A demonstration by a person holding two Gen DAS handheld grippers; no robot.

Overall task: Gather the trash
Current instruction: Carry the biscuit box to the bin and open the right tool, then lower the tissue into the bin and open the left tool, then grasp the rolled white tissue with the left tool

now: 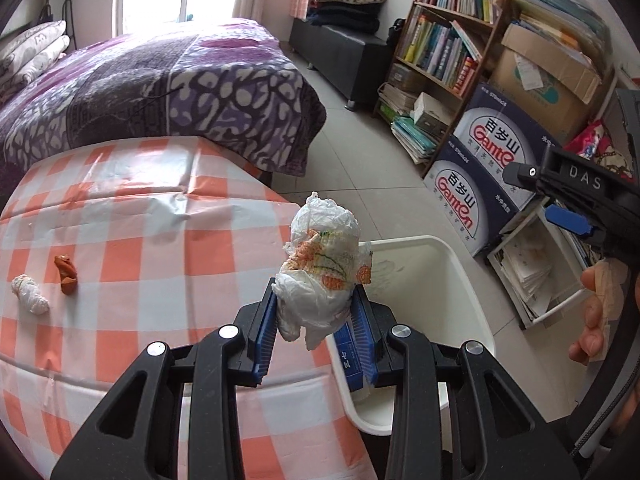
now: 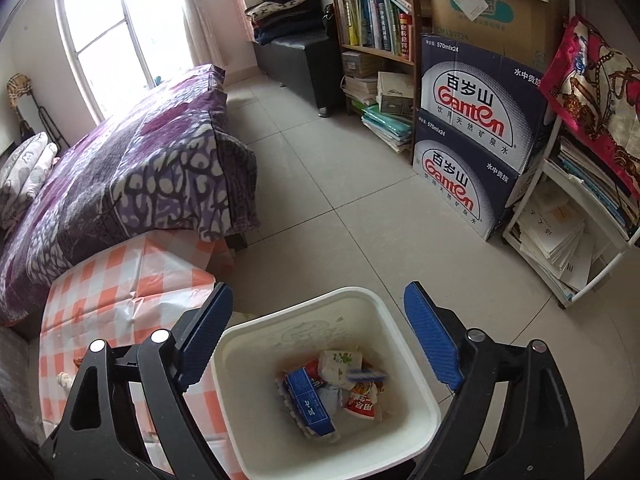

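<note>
Trash: one crumpled white plastic wad with orange-and-green print, clamped between the blue pads of the left gripper; the jaws are closed on its lower part, the bulk standing up above them. It is held in the air over the edge of the tabletop, just beside the near rim of the white bin.

Right gripper: jaws wide apart, holding nothing, hovering over the white bin, which shows between its blue pads. The person's hand on this gripper appears at the right edge of the left wrist view.

Bin contents: a blue-and-white packet, a pale wrapper, a red-and-white wrapper and other scraps, lying at the bottom.

Trash on the tabletop: a small brown-orange piece and, just beside it, a twisted white wad, both well apart from the left gripper, on the orange-and-white checked cover.

Surroundings: bin on the tiled floor against the tabletop's side; purple patterned bed behind the tabletop; bookshelf and two stacked blue water cartons across the floor; white rack of papers to their right.
</note>
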